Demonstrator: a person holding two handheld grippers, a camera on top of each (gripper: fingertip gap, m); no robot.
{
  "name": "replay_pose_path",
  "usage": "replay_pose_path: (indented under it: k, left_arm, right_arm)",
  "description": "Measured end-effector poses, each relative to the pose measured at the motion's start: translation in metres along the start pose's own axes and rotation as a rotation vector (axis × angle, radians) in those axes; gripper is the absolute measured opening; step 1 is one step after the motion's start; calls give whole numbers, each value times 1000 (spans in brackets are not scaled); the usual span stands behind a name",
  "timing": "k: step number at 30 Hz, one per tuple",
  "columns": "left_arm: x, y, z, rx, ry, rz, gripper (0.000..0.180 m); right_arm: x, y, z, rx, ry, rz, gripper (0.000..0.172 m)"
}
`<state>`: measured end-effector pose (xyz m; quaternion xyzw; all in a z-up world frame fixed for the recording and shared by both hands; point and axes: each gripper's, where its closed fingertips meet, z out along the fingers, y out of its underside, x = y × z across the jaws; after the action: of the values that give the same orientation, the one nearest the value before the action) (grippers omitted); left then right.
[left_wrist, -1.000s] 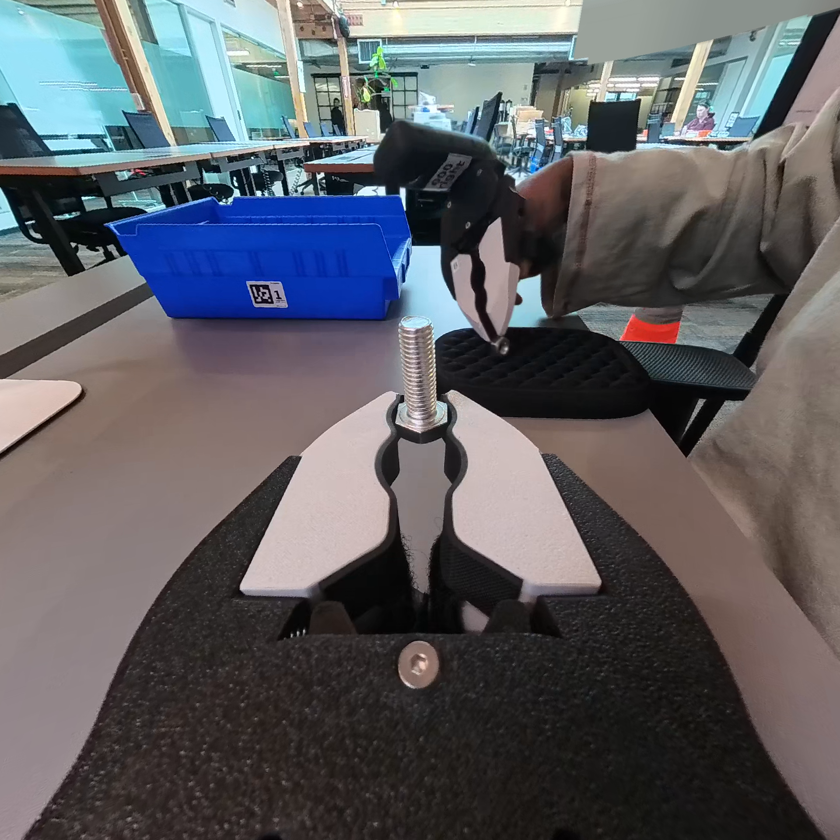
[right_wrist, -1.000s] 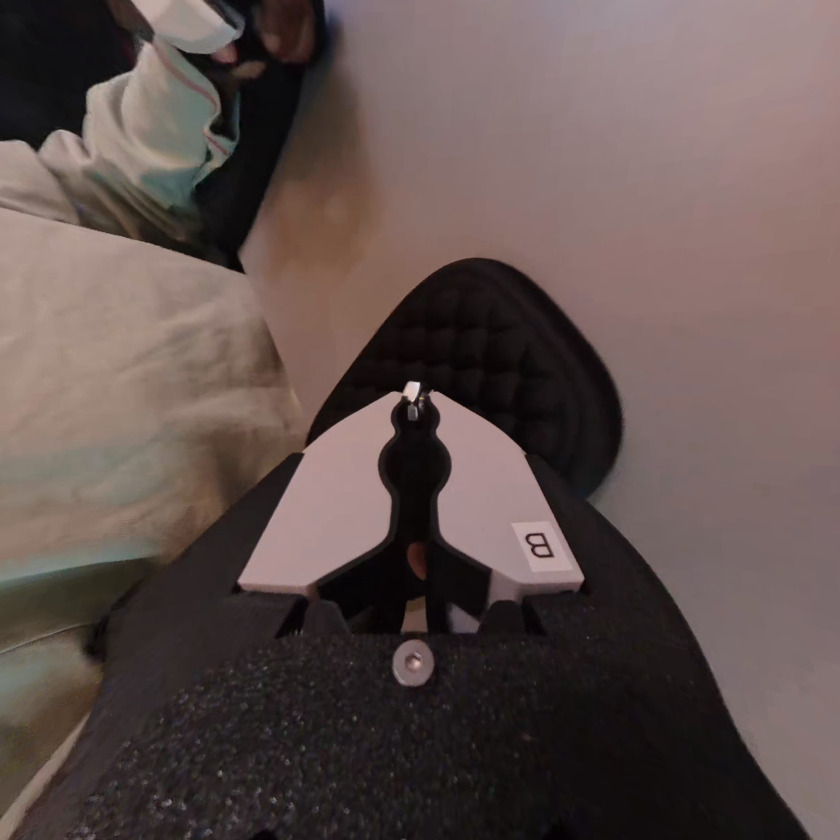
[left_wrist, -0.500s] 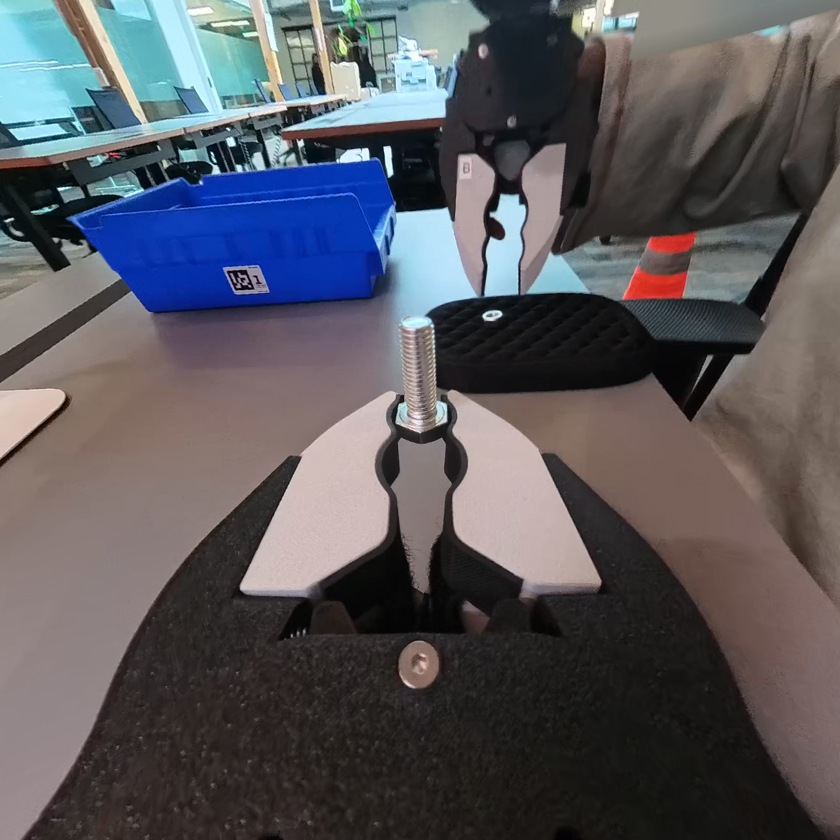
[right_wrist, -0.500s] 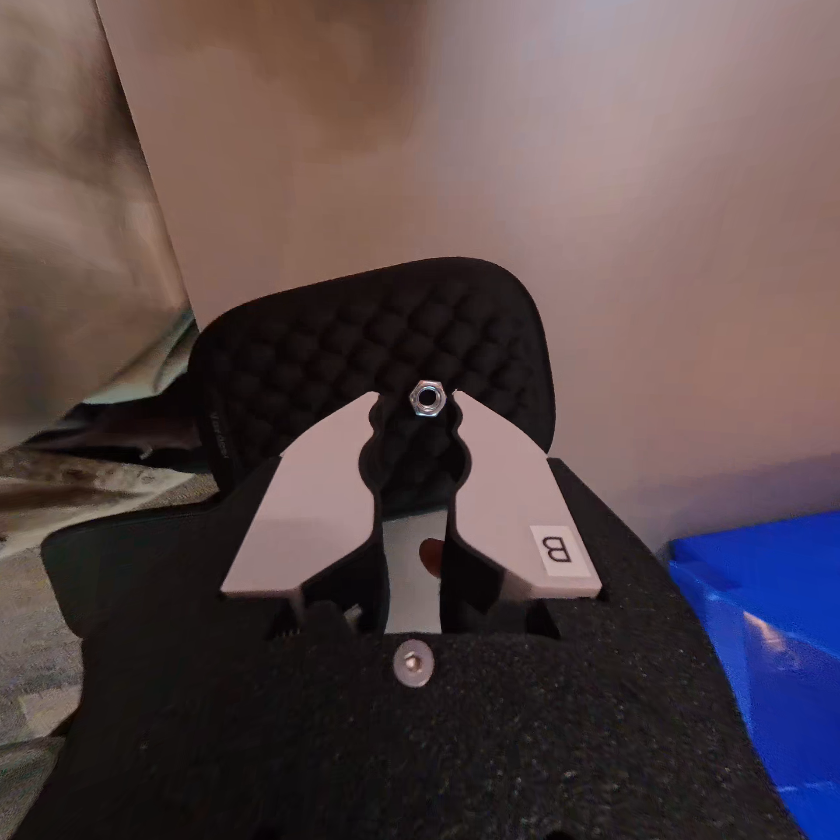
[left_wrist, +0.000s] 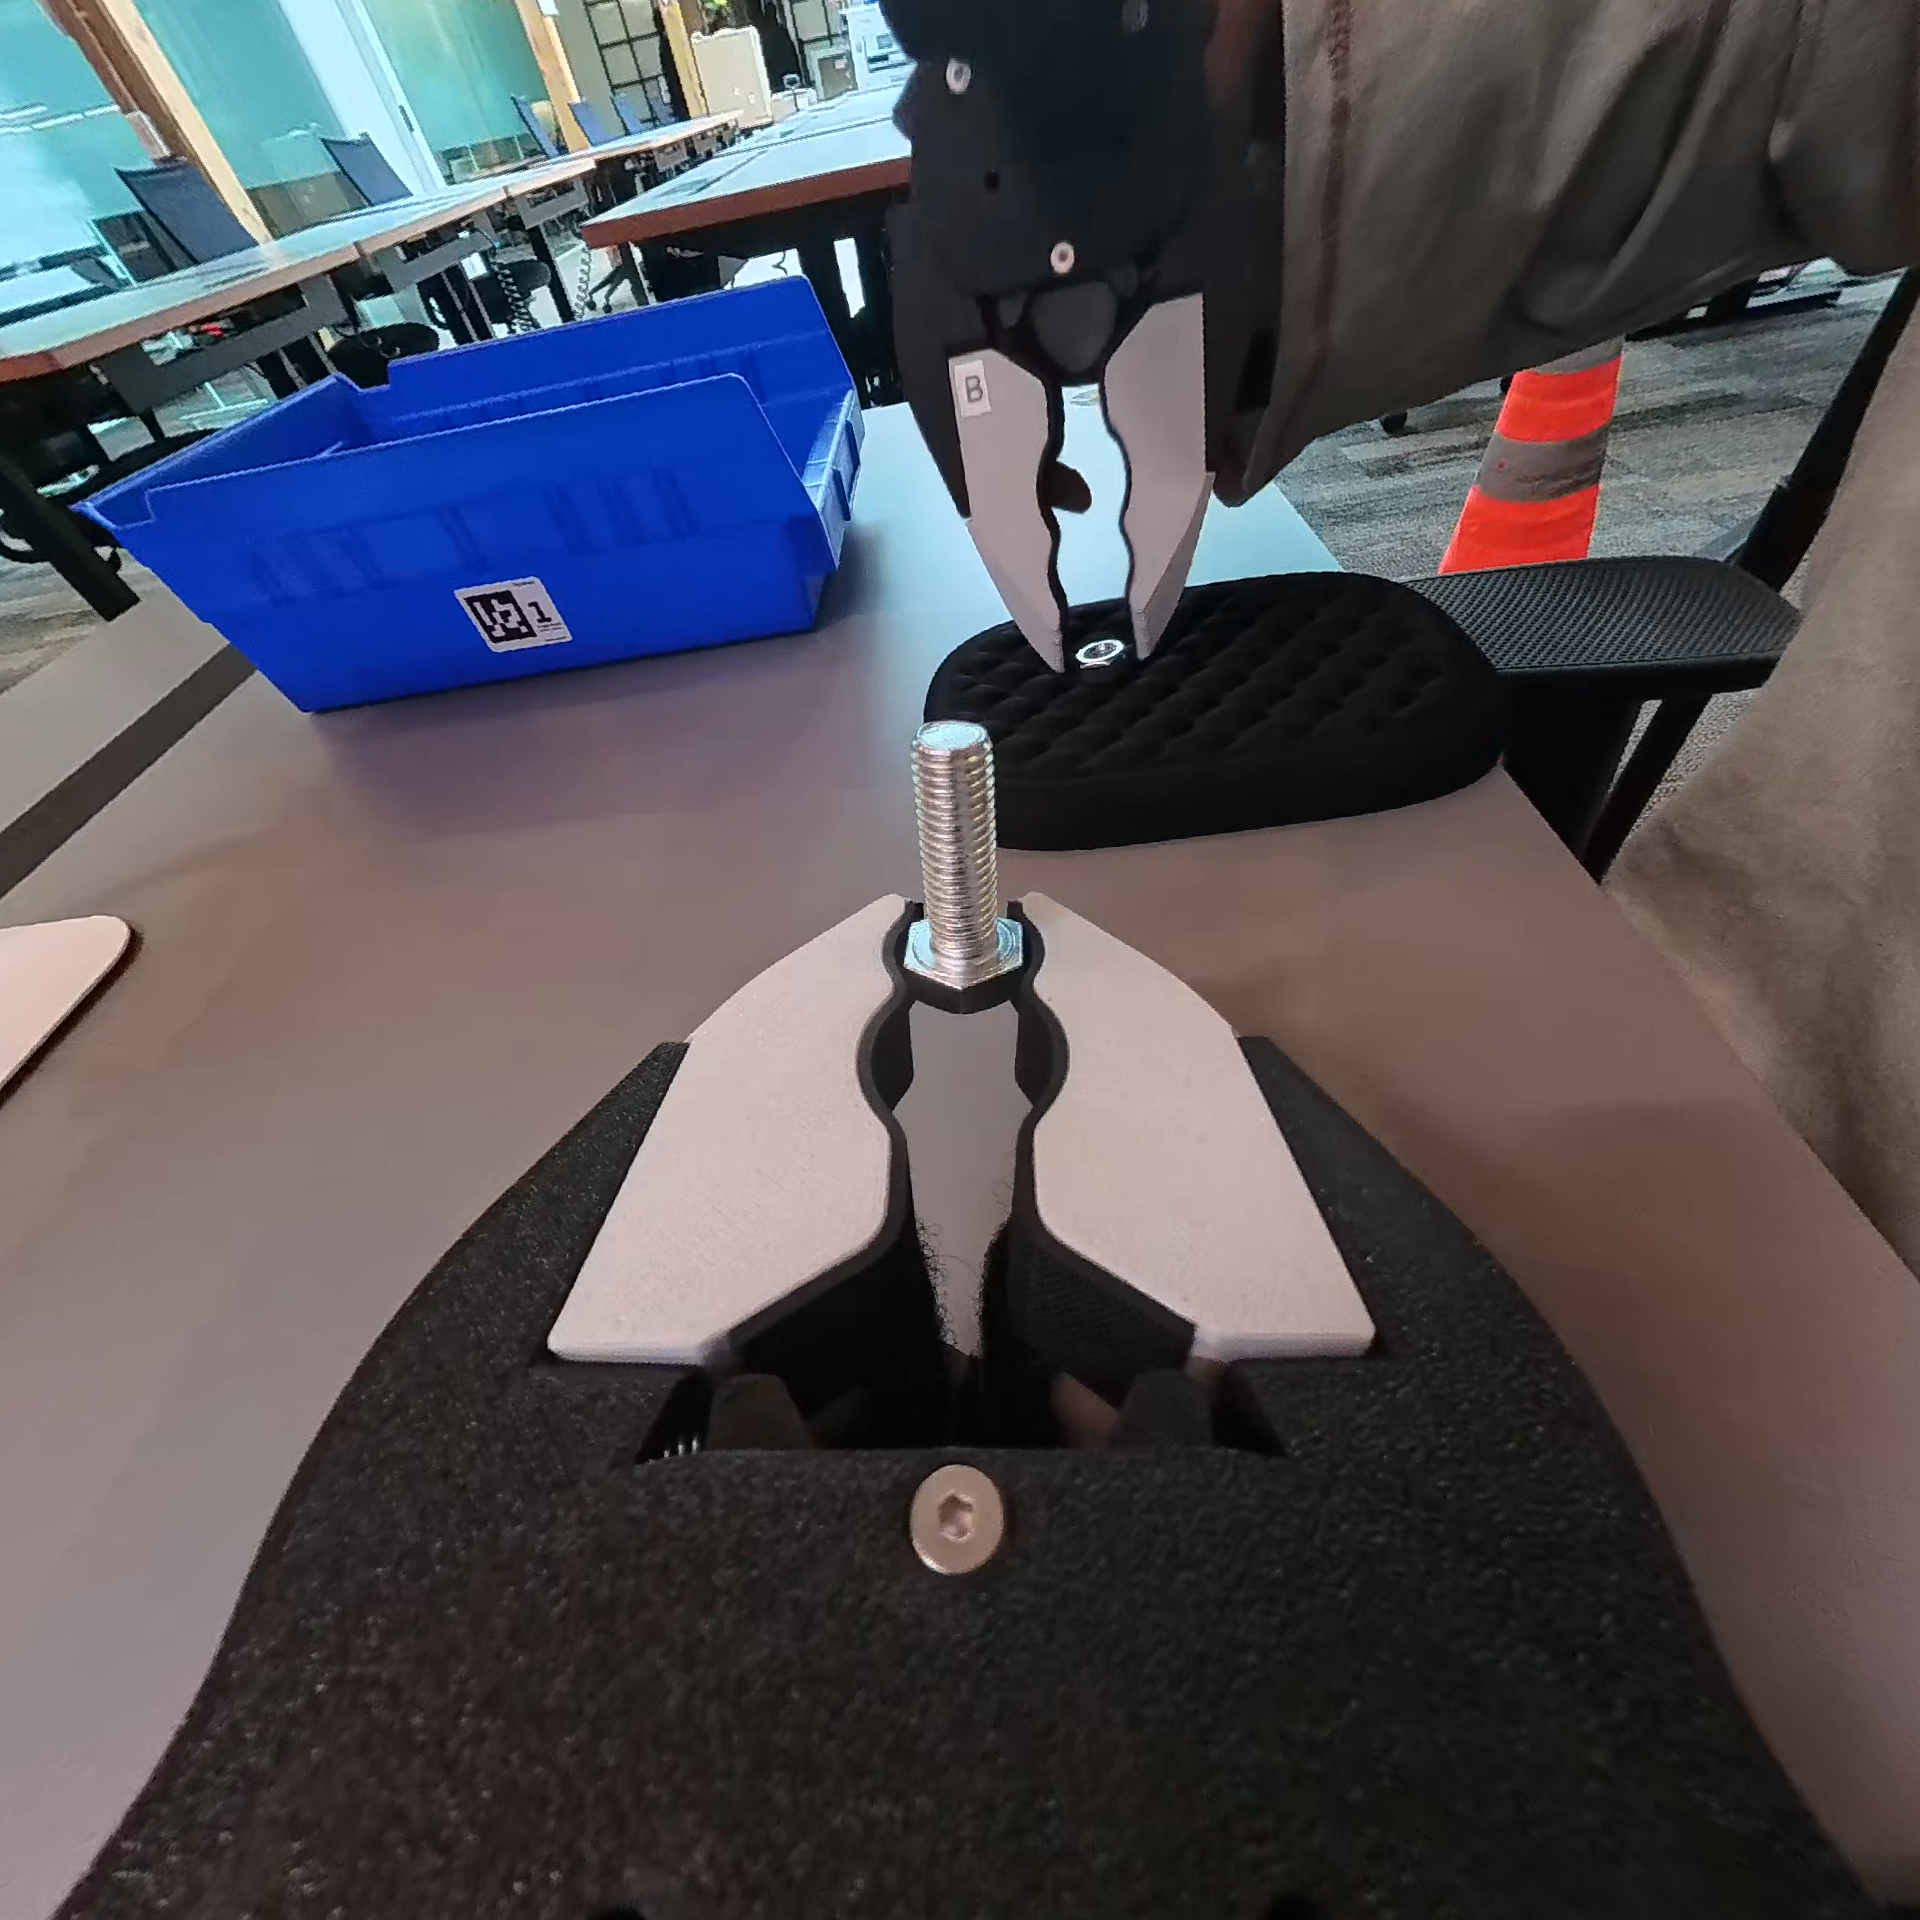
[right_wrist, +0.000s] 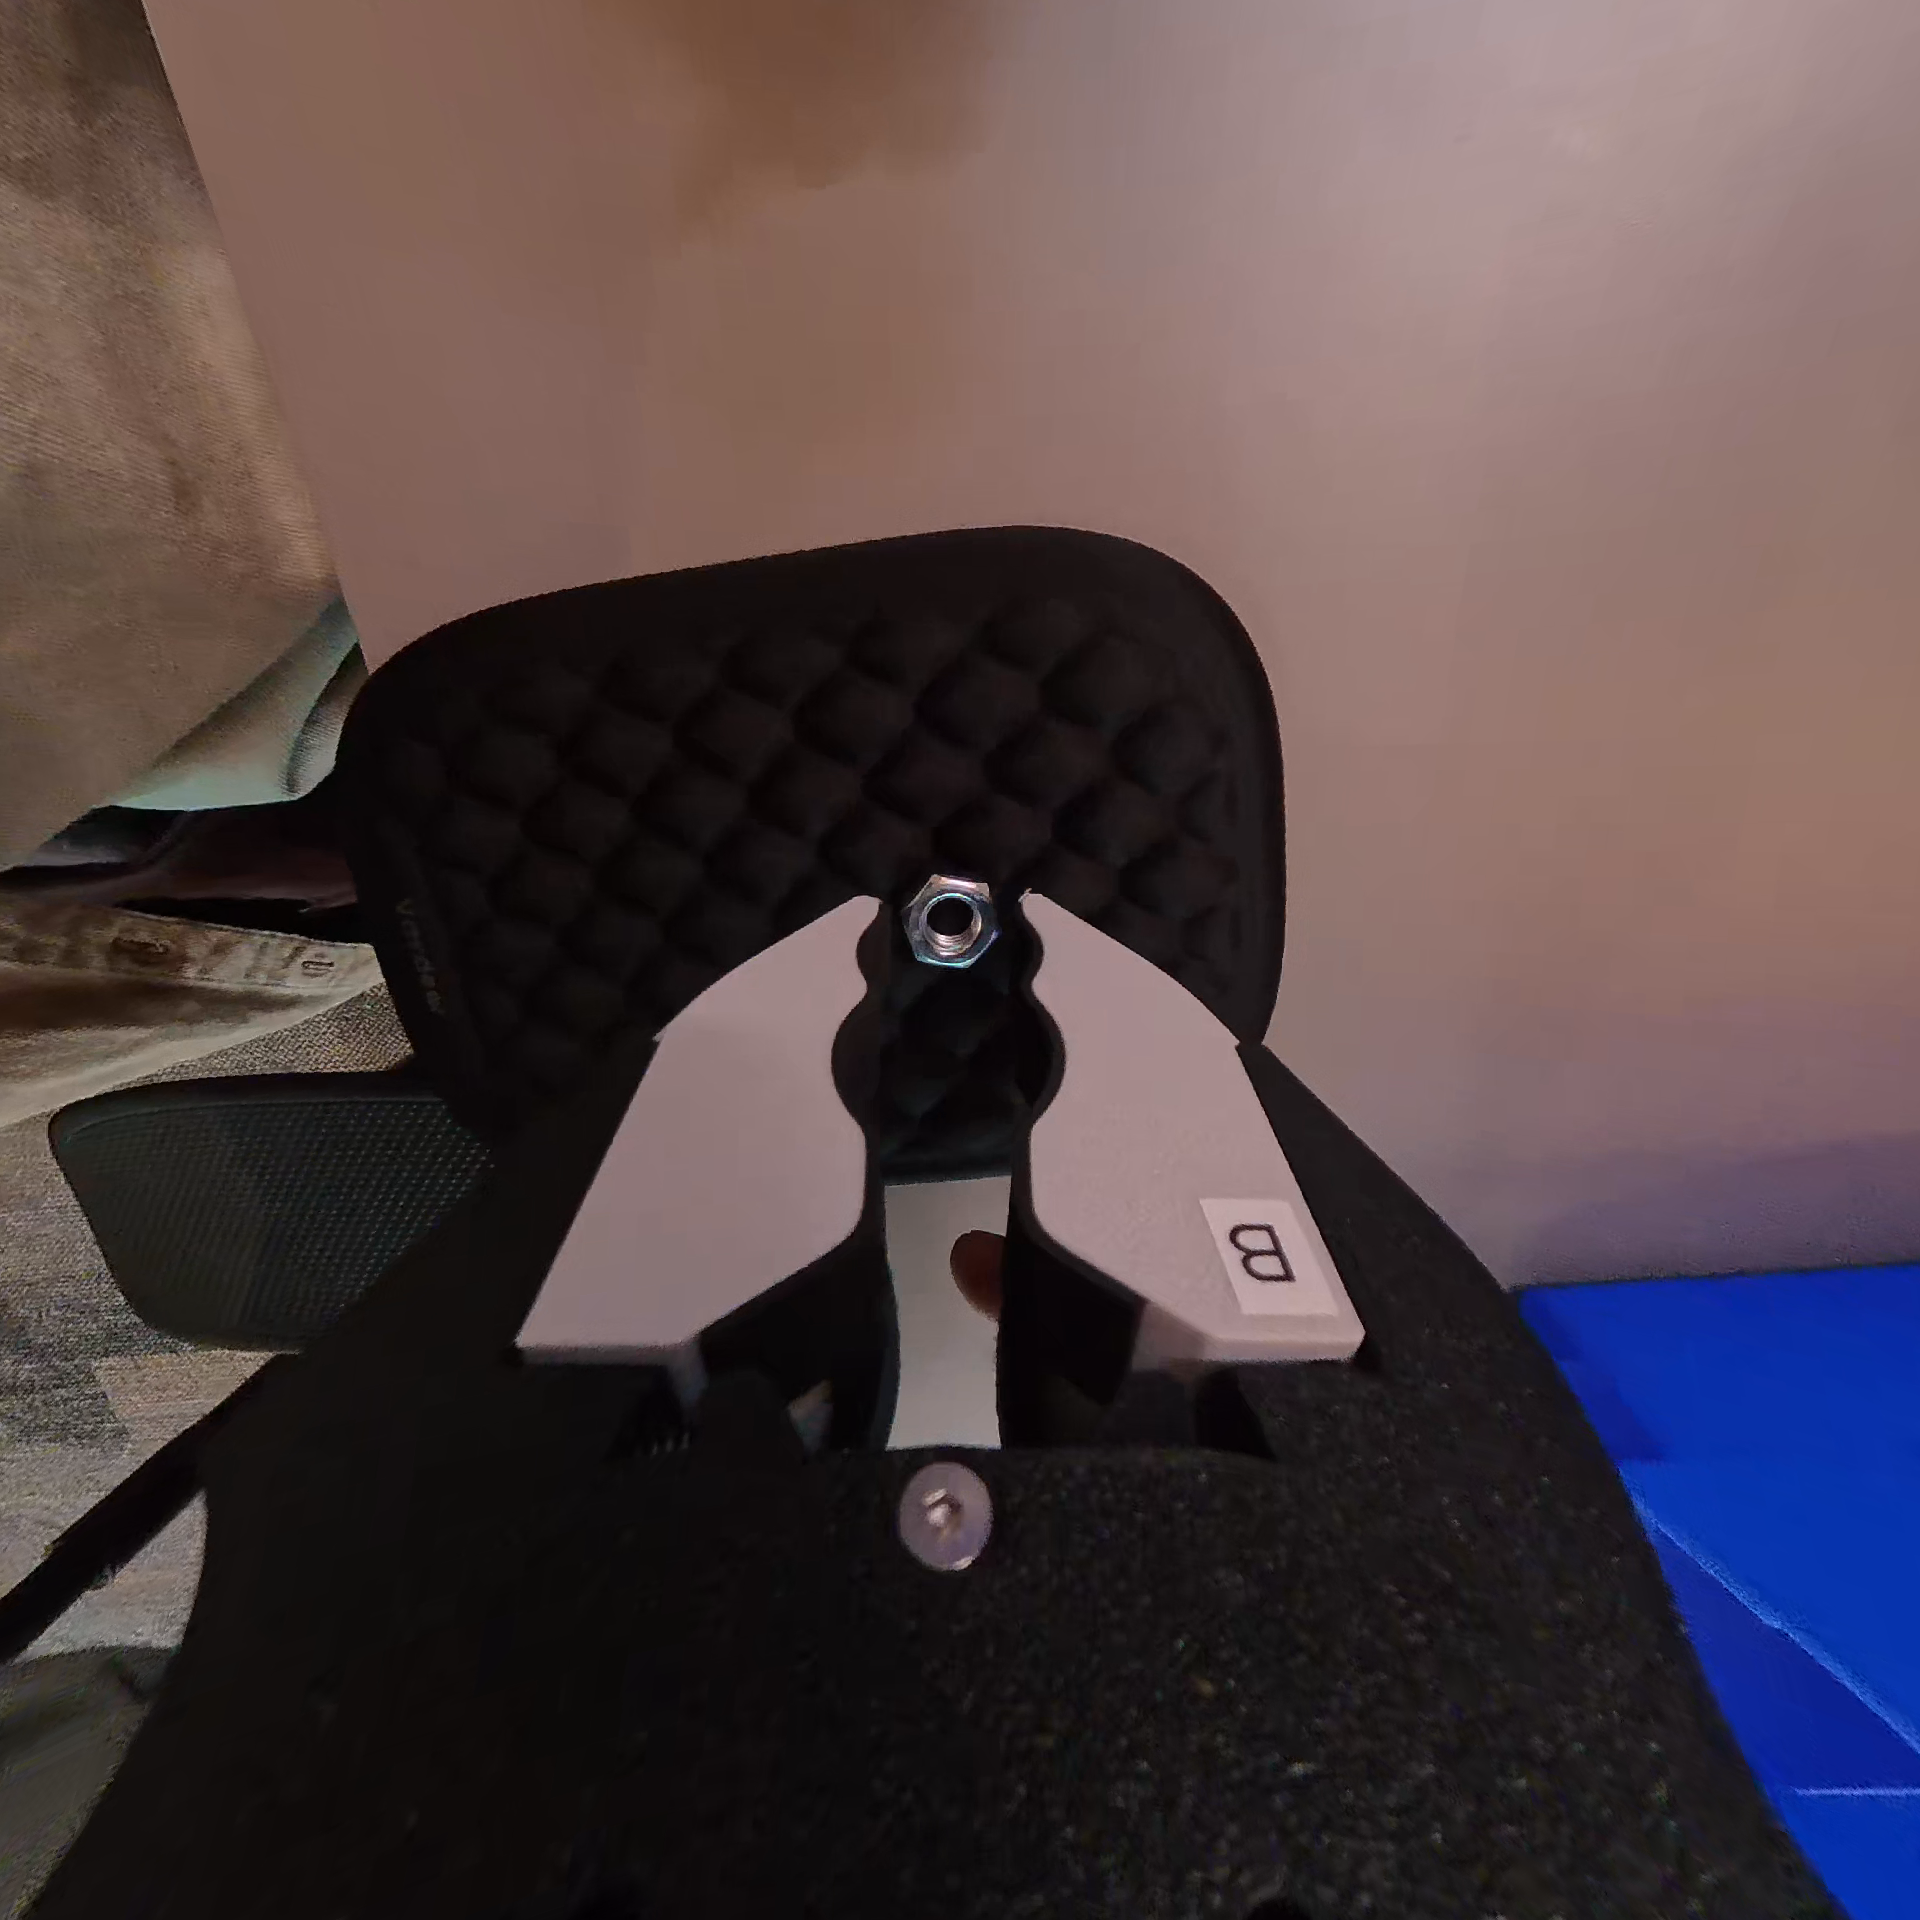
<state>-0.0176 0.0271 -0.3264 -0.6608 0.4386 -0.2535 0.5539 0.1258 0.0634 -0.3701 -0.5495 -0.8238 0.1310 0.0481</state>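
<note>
Lying flat on the black pad (right_wrist: 727, 779), hole up, between the tips of the right gripper (right_wrist: 948, 899): a small steel hex nut (right_wrist: 951, 923). Having been pinched on edge between nearly closed tips a second earlier, now resting free on the quilted foam. Standing spread around the nut without pressing it, with dark gaps showing along its sides, so holding nothing. Pointing steeply down at the pad from above, as seen from the left wrist view, with a beige sleeve (left_wrist: 1507, 208) reaching in from the right.

Showing bright zinc faces and a threaded bore, catching light against the dark foam; sitting near the middle of the pad, on its far right part of the table (left_wrist: 520, 831).

Clamping the bolt (left_wrist: 954, 831) by its hex head in the front notch of the left gripper (left_wrist: 961, 914), fingers nearly closed and pressed to the head on both sides. Standing upright, threaded shank up, flat tip clear and bare, nearer than the pad and just left of it. Keeping the same grip and pose as a second earlier.

Sitting farther left on the table: a blue bin (left_wrist: 499, 520) bearing a square printed tag. Showing at the left edge: the corner of a pale board (left_wrist: 52, 966). Standing beyond the table on the right: a black chair (left_wrist: 1610, 623) and an orange cone (left_wrist: 1538, 457).
</note>
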Motion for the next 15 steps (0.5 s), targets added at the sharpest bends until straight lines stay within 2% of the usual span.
replay_pose_path:
  k: [5, 11, 15]
  left_arm:
    - [1, 0, 0, -3, 7, 3, 15]
    - [1, 1, 1, -5, 8, 4, 15]
    - [2, 0, 0, -4, 8, 4, 15]
  right_arm:
    - [-1, 1, 1, -18, -9, -36, 18]
    - [-5, 2, -2, -41, -33, -139, 27]
    - [-4, 3, -1, -45, -43, -162, 24]
